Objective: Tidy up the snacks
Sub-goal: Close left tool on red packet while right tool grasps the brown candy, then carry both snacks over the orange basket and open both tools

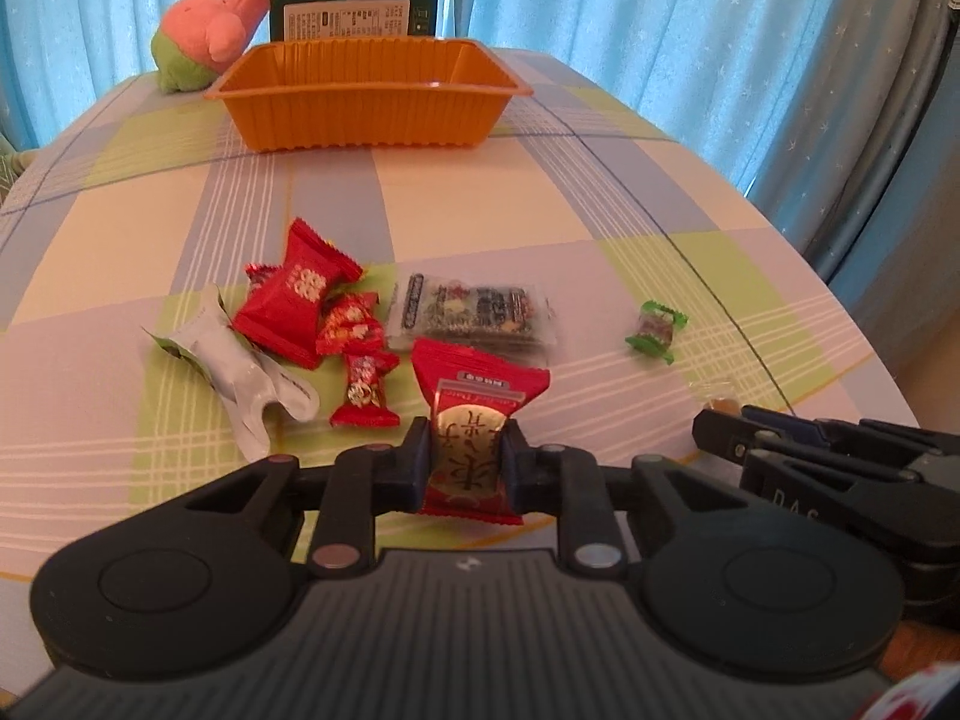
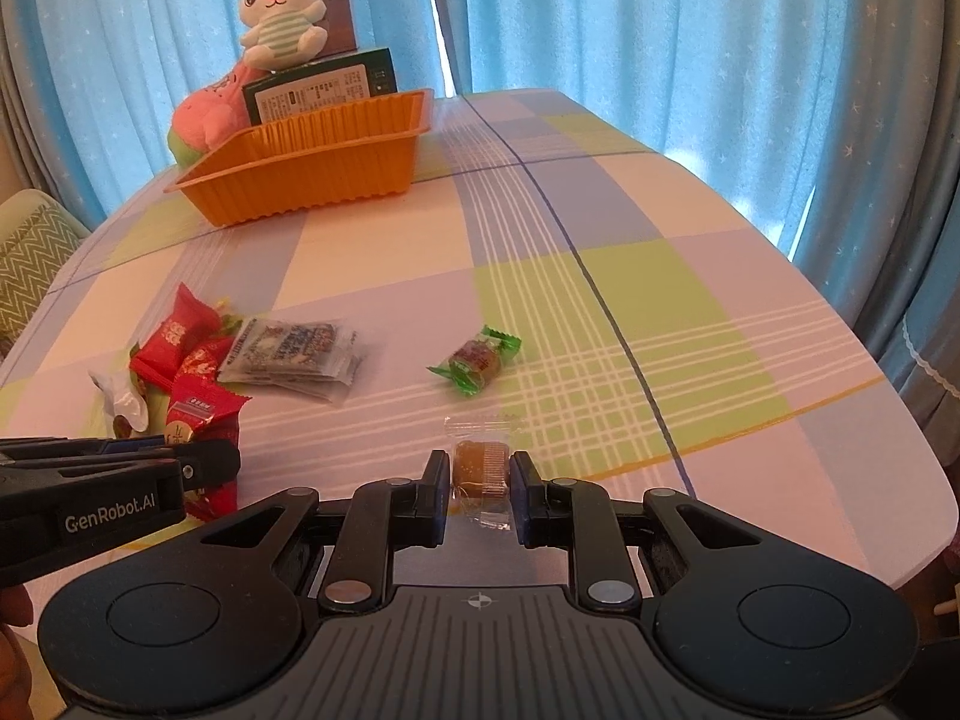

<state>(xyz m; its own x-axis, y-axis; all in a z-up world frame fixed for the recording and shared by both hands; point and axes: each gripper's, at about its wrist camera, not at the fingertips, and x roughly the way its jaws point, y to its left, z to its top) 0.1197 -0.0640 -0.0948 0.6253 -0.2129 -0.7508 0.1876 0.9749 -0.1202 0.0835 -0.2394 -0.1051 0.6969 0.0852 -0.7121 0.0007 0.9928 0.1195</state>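
Observation:
My left gripper [image 1: 467, 453] is shut on a red snack packet with a gold seal [image 1: 474, 420], pinched at its lower half near the table's front edge. My right gripper [image 2: 479, 474] is shut on a small brown candy in clear wrap [image 2: 480, 465]. Beyond the left gripper lies a pile of snacks: a large red packet [image 1: 297, 300], small red candies [image 1: 363, 387], a white wrapper [image 1: 240, 372] and a clear printed pack [image 1: 474, 312]. A green-wrapped candy [image 2: 477, 363] lies alone in the middle. An orange tray [image 1: 360, 114] stands at the far side.
Plush toys [image 2: 279, 12] and a green box [image 1: 354, 15] stand behind the tray. Blue curtains hang past the far and right table edges. The checked tablecloth [image 2: 630, 276] is bare on the right. In the right wrist view the left gripper's side [image 2: 108, 480] sits close at left.

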